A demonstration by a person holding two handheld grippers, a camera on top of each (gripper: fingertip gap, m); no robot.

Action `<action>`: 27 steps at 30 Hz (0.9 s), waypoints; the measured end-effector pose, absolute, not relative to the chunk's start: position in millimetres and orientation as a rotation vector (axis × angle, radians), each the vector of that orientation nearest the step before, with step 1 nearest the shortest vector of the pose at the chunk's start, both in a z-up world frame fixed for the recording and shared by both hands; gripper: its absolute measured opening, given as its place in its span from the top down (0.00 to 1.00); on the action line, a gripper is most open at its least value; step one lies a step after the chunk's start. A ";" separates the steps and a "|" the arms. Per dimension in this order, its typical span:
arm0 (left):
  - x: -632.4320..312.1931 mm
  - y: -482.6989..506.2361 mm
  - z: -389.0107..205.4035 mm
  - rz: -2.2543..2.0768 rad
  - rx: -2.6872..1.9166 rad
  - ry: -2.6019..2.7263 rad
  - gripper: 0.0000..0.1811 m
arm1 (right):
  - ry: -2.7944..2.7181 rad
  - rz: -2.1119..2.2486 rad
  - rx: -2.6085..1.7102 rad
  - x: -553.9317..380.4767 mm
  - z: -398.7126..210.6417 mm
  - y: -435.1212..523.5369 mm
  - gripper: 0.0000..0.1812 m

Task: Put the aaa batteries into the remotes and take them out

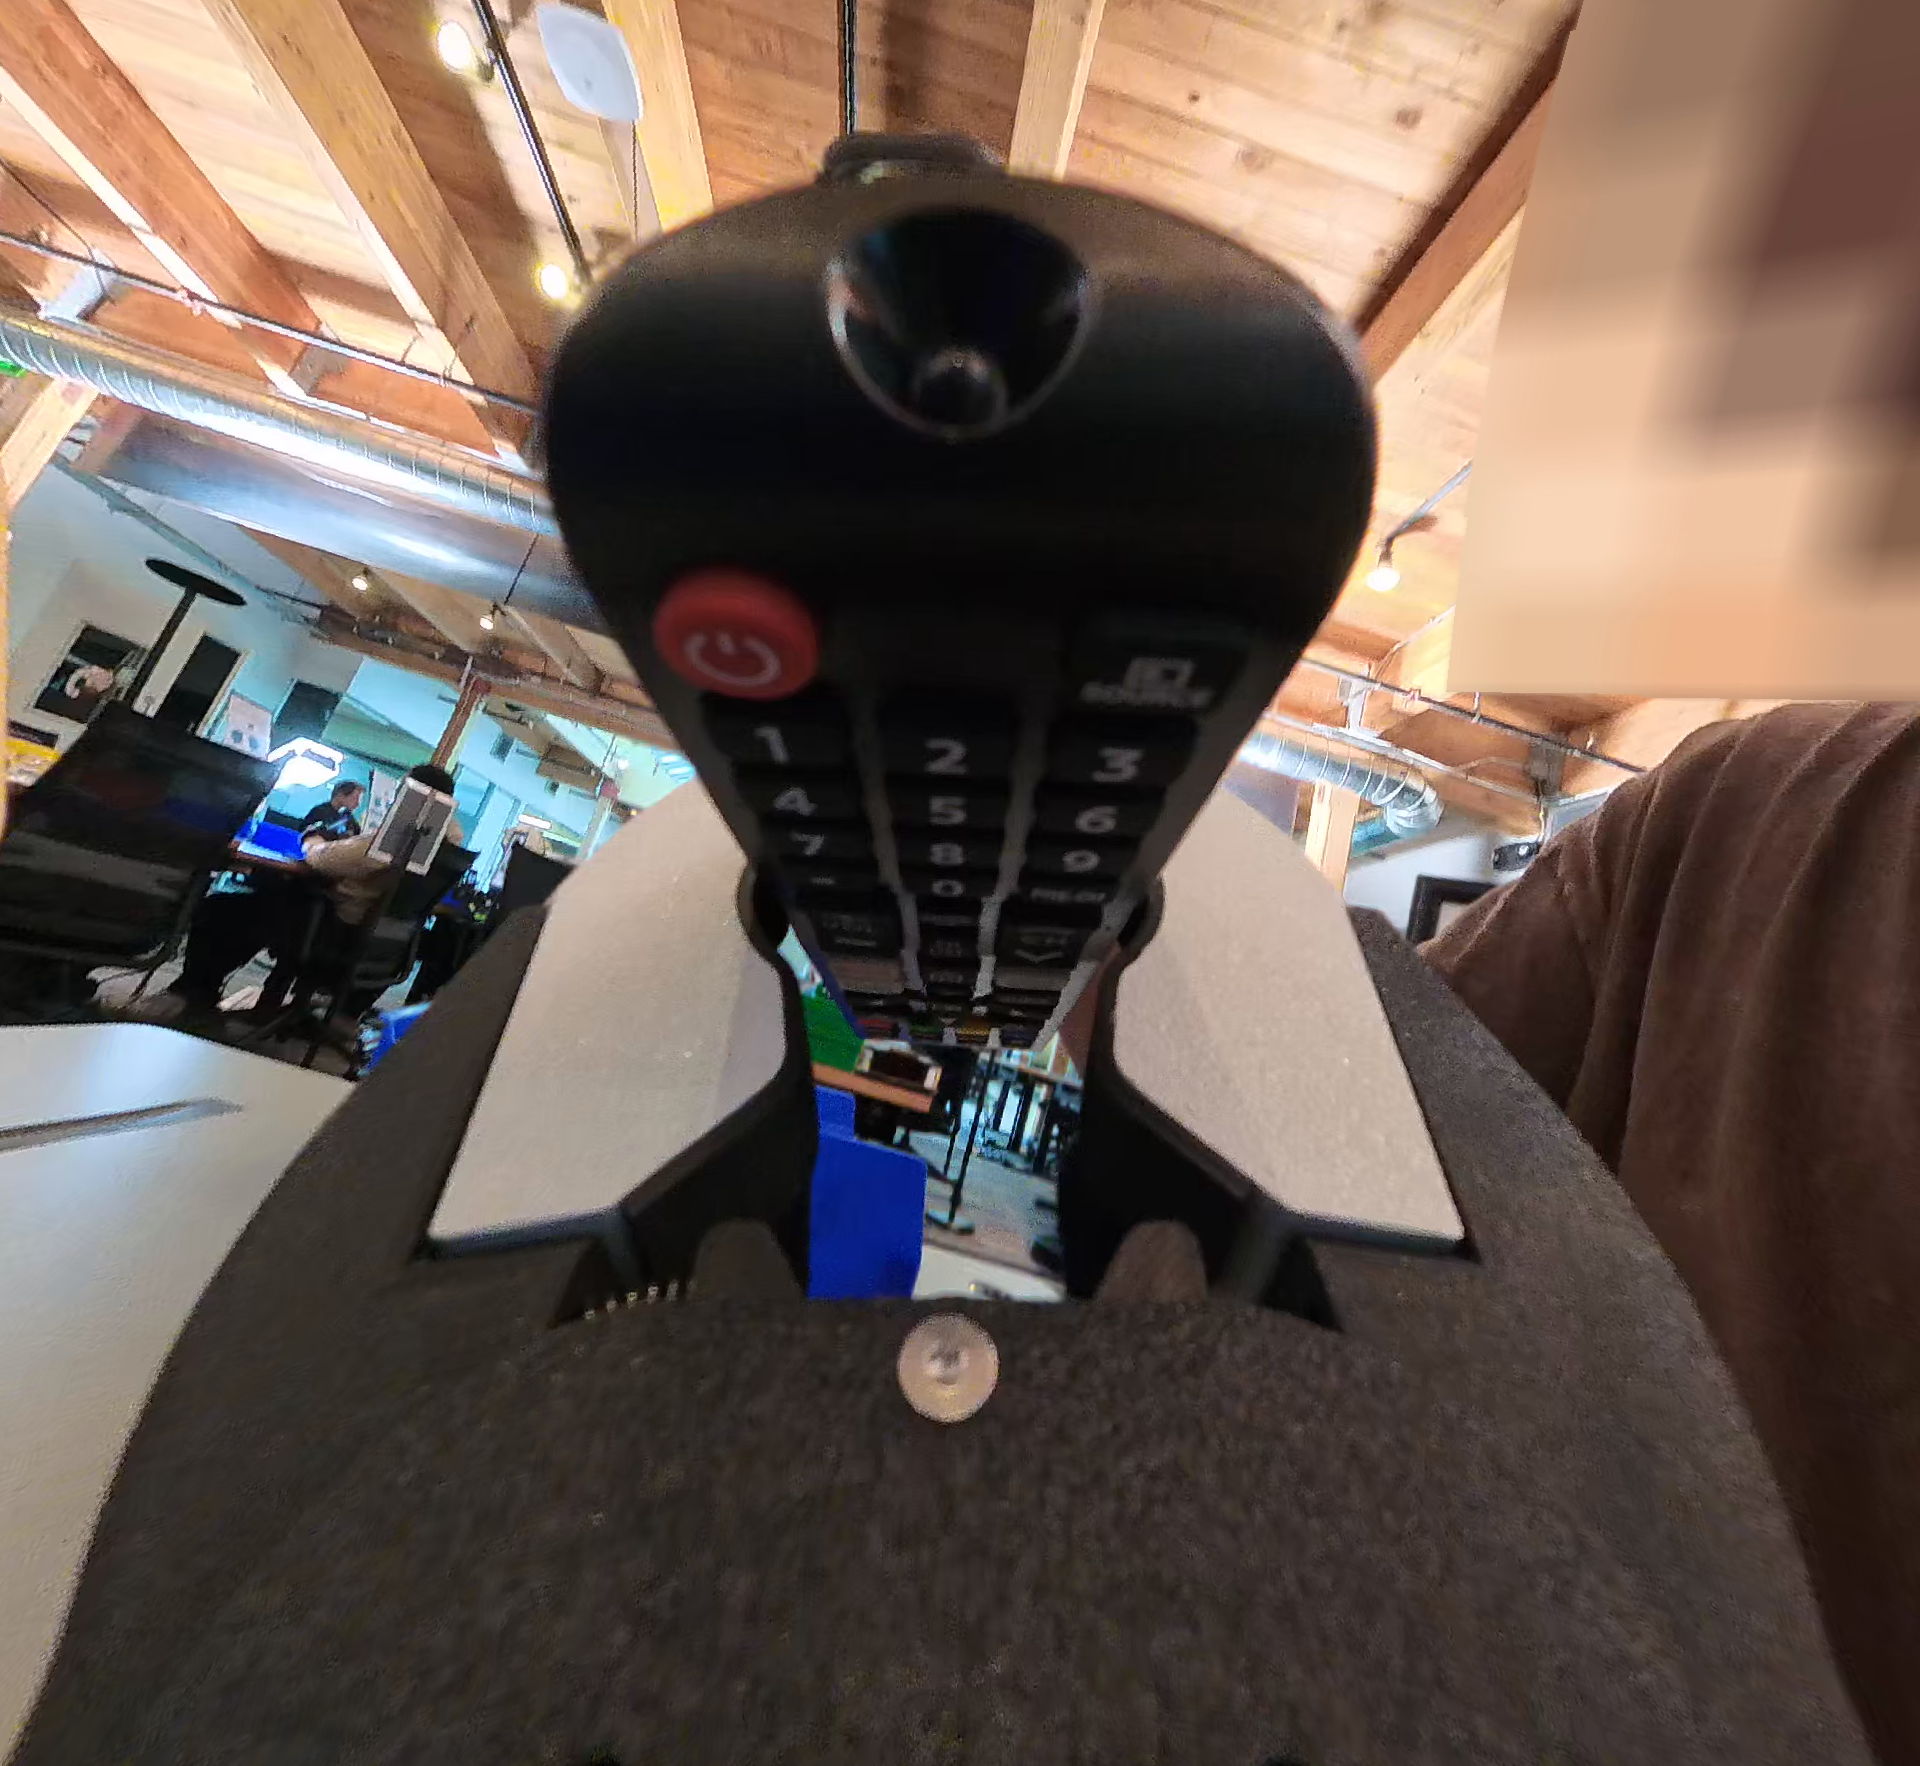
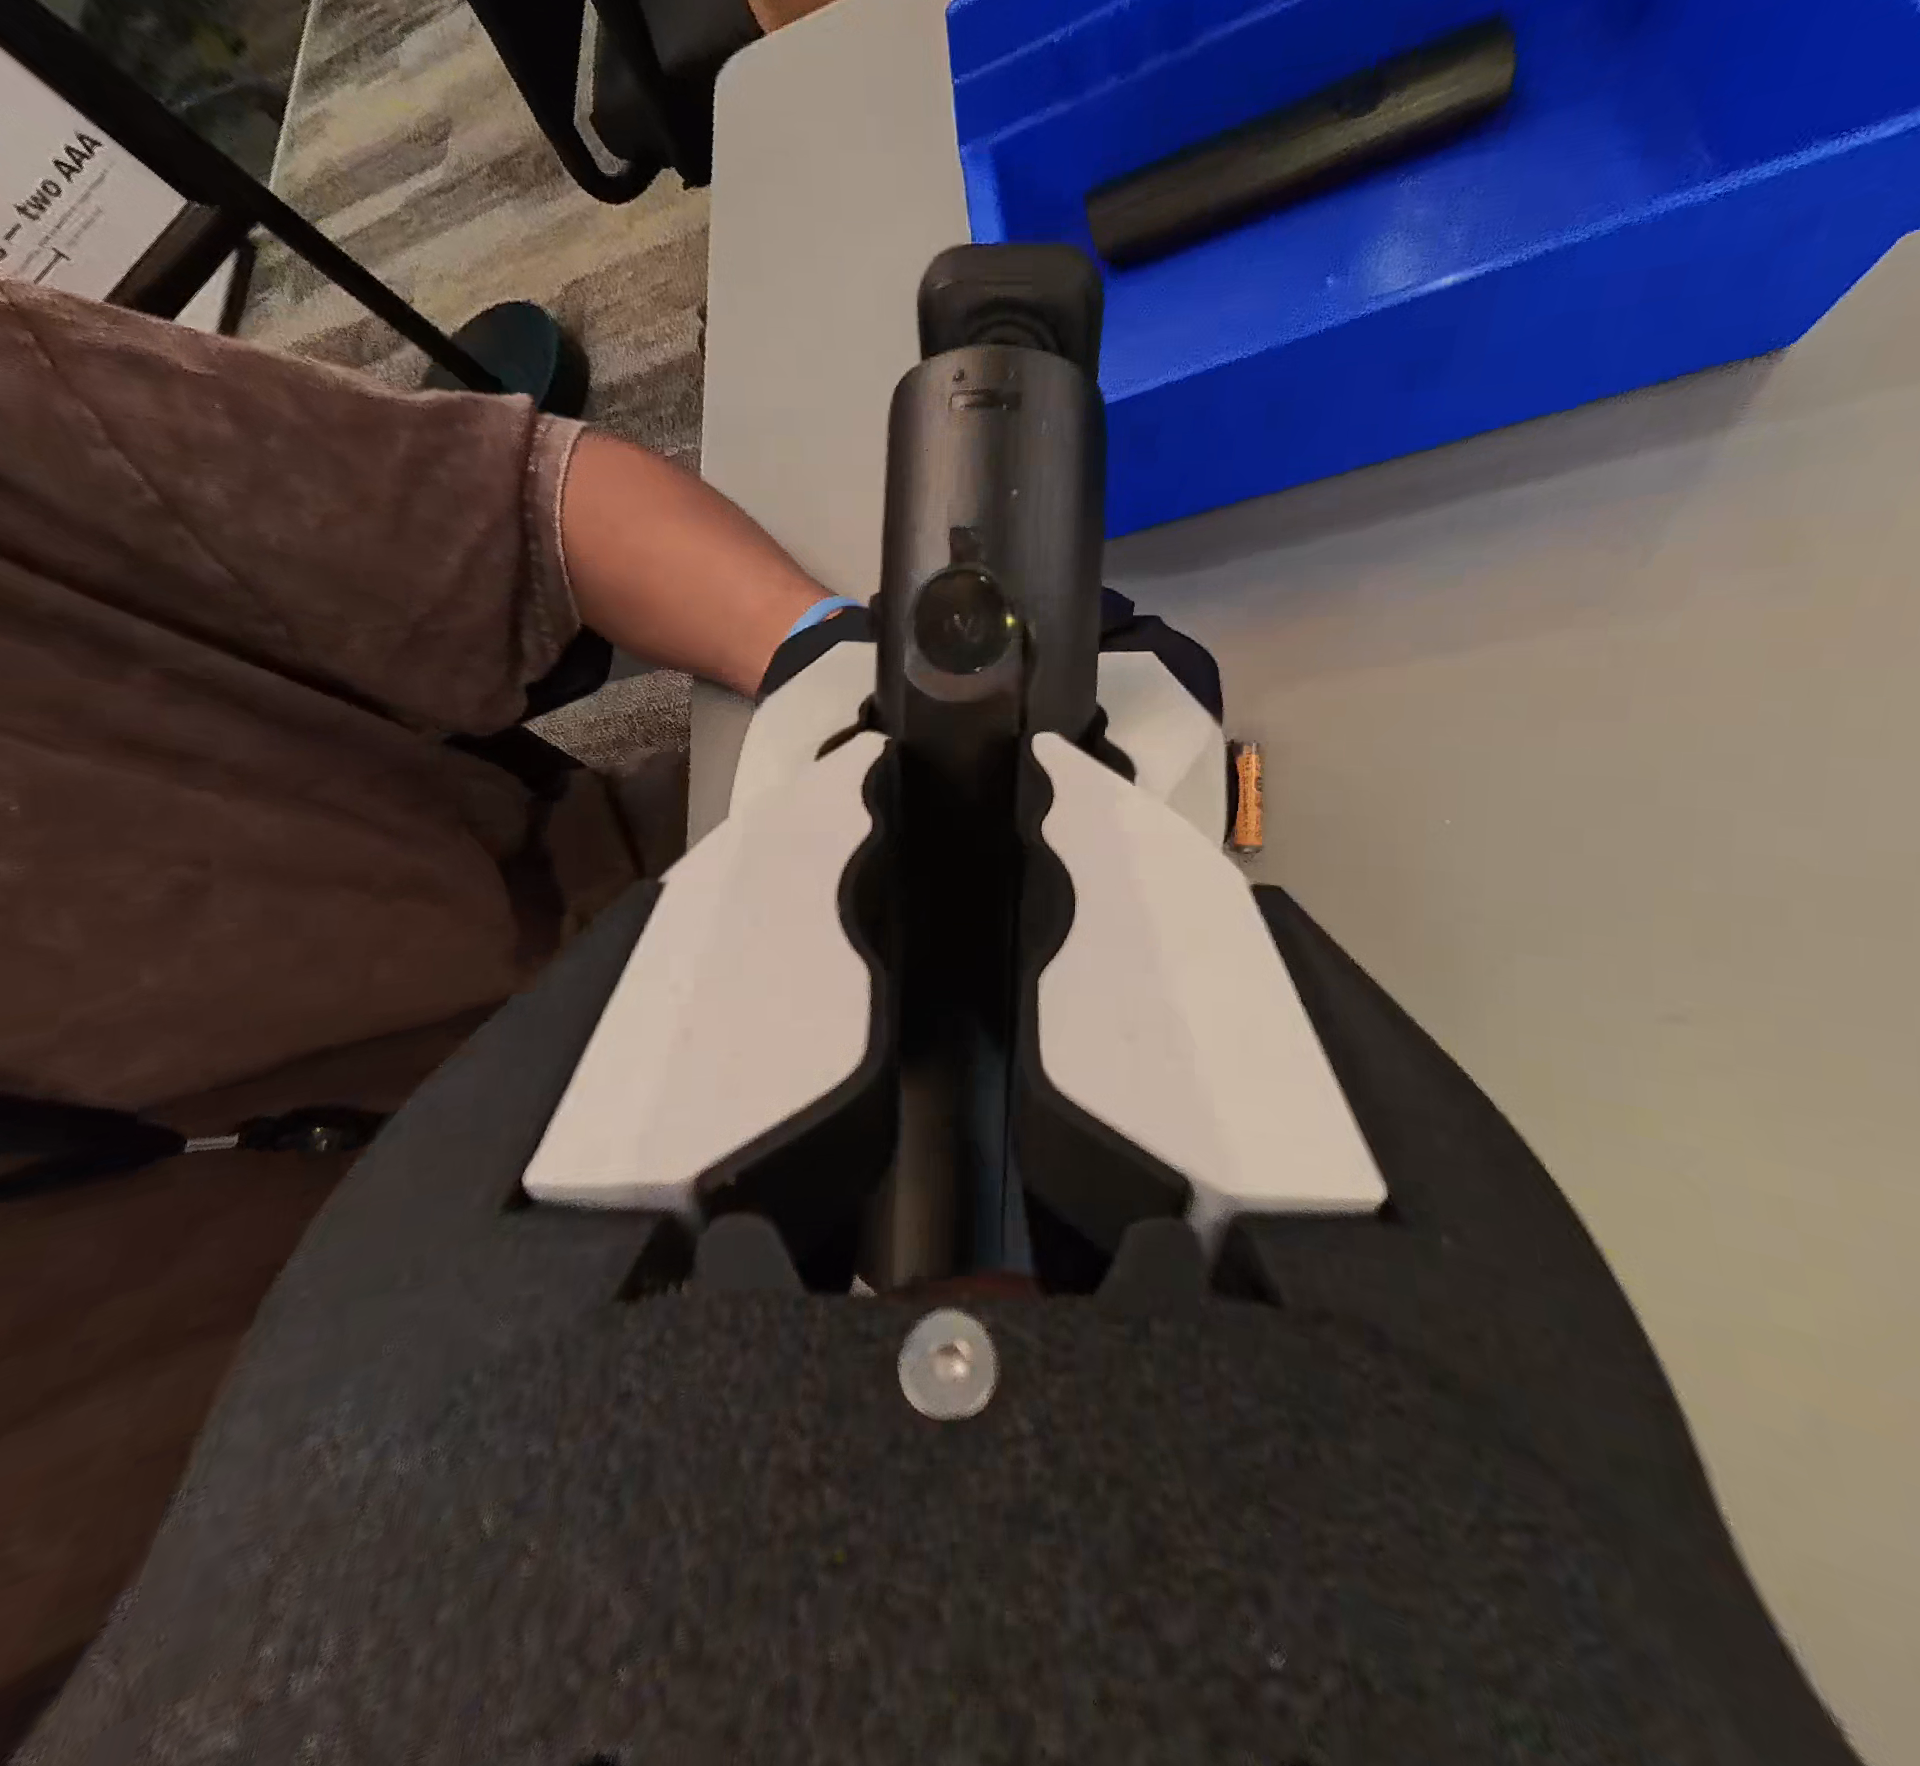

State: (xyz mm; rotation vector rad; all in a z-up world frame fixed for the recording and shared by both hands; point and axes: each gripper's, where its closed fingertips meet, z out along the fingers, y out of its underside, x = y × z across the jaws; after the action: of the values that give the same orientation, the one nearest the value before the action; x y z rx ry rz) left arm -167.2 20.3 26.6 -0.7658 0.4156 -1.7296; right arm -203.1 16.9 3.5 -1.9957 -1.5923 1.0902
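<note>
Your left gripper [image 1: 945, 895] pinches the black remote [image 1: 956, 511] by its sides, keypad toward the camera, tipped up at the wooden ceiling [image 1: 1195, 33]. Your right gripper [image 2: 951, 781] is clamped on the same remote's dark back. Just right of it an AAA battery [image 2: 1245, 797] lies on the grey table [image 2: 1558, 885]; far right, a blue bin [image 2: 1455, 345] holds a black cylinder [image 2: 1299, 142].

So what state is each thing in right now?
left gripper: shut on the remote, buttons facing its camera
right gripper: shut on the same remote's back
battery: loose, lying on the table
blue bin: open-topped, one black bar lying inside
</note>
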 end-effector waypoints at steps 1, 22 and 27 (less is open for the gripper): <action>-171.8 20.8 30.0 -1.736 -0.751 0.401 0.67 | -1.610 1.081 -1.999 -205.7 6.0 17.2 0.88; -200.8 12.3 55.4 -1.747 -0.643 0.372 0.67 | -1.299 0.818 -1.662 -152.2 64.1 19.3 0.83; -198.9 11.3 54.8 -1.754 -0.644 0.376 0.67 | -1.111 0.882 -1.538 -125.3 28.3 -4.0 0.83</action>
State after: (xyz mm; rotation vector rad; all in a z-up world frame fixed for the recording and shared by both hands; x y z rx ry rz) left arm -198.9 11.3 54.8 -0.6444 0.3765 -1.7542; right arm -125.3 -4.0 28.3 -1.5383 -1.1113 0.8824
